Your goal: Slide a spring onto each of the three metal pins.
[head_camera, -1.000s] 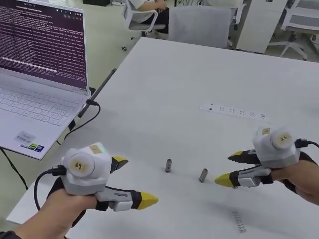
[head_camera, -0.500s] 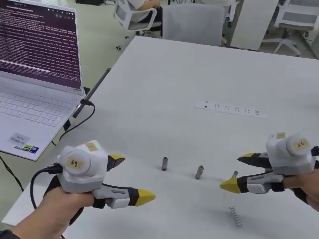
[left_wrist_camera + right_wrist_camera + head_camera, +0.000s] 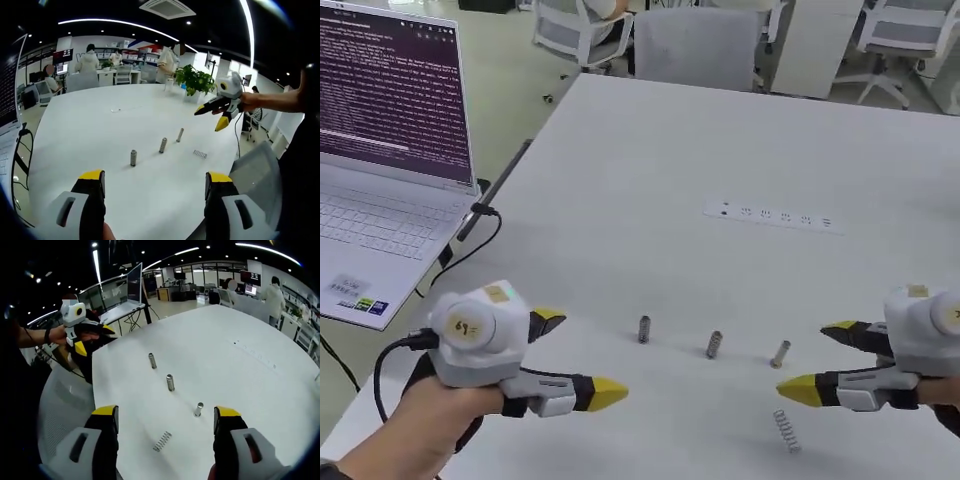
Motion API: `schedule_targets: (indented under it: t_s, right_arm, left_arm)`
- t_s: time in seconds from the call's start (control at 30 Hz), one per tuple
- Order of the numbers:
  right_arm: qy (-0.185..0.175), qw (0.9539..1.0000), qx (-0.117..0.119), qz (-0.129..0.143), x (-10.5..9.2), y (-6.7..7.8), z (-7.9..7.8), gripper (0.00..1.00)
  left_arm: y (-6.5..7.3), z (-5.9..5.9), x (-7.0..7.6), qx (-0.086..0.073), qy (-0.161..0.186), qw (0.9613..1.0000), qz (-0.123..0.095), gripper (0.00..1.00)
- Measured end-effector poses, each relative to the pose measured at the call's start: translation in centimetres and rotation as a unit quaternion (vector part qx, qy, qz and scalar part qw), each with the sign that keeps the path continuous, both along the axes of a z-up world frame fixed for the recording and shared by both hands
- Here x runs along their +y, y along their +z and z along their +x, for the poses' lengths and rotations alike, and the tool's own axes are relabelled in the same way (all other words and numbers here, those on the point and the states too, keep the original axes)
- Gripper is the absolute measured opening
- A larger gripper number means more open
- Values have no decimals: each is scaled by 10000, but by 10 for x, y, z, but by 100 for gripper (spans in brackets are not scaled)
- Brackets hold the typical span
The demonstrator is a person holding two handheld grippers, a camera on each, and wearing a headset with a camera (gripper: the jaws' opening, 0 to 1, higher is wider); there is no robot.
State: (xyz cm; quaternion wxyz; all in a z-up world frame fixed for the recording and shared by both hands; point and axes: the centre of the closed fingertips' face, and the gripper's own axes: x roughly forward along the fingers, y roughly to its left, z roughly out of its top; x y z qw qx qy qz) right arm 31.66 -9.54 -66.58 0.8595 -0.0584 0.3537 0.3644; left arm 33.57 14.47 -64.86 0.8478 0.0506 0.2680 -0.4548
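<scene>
The left gripper (image 3: pixel 578 355), at the lower left of the head view, has its yellow-tipped jaws spread wide with nothing between them. The right gripper (image 3: pixel 818 358), at the lower right, is just as wide and empty. Below its tips a loose spring (image 3: pixel 786 430) lies flat on the white table (image 3: pixel 670 150). Between the grippers three pins stand in a row. The left pin (image 3: pixel 644 329) and middle pin (image 3: pixel 714 344) each wear a spring, and the right pin (image 3: pixel 780 353) is bare. A power strip (image 3: pixel 775 216) lies beyond, and a laptop (image 3: pixel 380 150) is at the upper left.

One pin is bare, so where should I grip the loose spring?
Near one end, across its coils, from above with the right tongs. The spring lies flat beside them, and the free end can then go over the bare pin.
</scene>
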Motion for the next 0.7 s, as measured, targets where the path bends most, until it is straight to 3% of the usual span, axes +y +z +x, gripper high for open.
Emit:
schedule_targets:
  t_s: [0.7]
  right_arm:
    - [-632,9974,-157,320,-25,13,-35,86]
  left_arm:
    - [4,2,-2,-12,-16,10000,-44,80]
